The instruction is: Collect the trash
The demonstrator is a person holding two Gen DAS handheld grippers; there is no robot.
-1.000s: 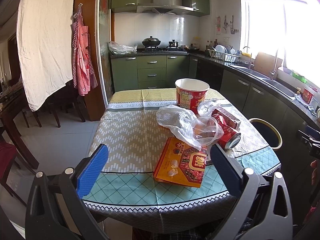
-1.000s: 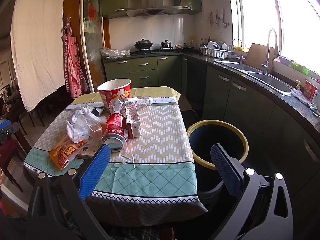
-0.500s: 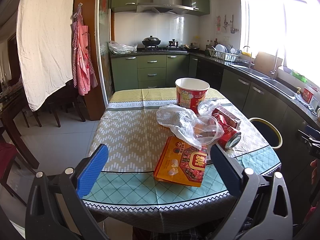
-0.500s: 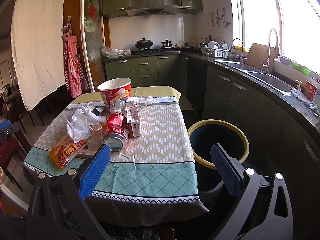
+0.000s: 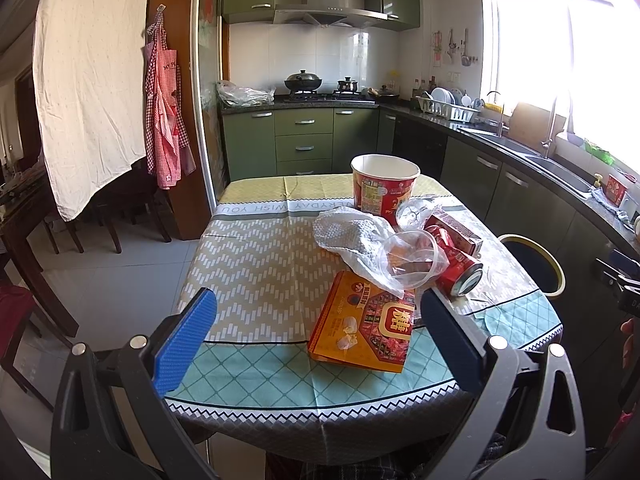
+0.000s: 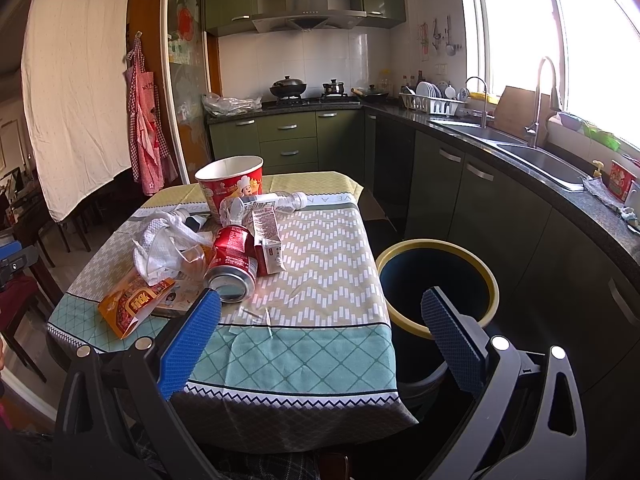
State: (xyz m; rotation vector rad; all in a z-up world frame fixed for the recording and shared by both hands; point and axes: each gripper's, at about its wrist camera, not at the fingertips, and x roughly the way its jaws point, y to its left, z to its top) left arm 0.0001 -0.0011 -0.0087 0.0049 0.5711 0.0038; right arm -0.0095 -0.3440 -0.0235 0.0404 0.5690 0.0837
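Note:
Trash lies heaped on the table [image 5: 256, 264]: an orange snack packet [image 5: 364, 322], a clear plastic bag [image 5: 372, 248], a red soda can [image 5: 456, 270] on its side, a small red carton [image 5: 456, 226] and a red paper bucket [image 5: 384, 188]. In the right wrist view the can [image 6: 232, 258], carton [image 6: 268, 246], a lying plastic bottle [image 6: 272, 202], bucket [image 6: 230, 184] and packet [image 6: 132, 306] sit left of a dark bin with a yellow rim [image 6: 438, 280]. My left gripper [image 5: 318, 338] and right gripper [image 6: 320, 338] both stand open and hold nothing, near the table's front edge.
The bin [image 5: 532, 262] stands on the floor between the table and the green cabinets [image 6: 480, 200]. A counter with a sink [image 6: 536, 156] runs along the right. Dark wooden chairs [image 5: 100, 216] and a hanging white cloth [image 5: 88, 80] are at the left.

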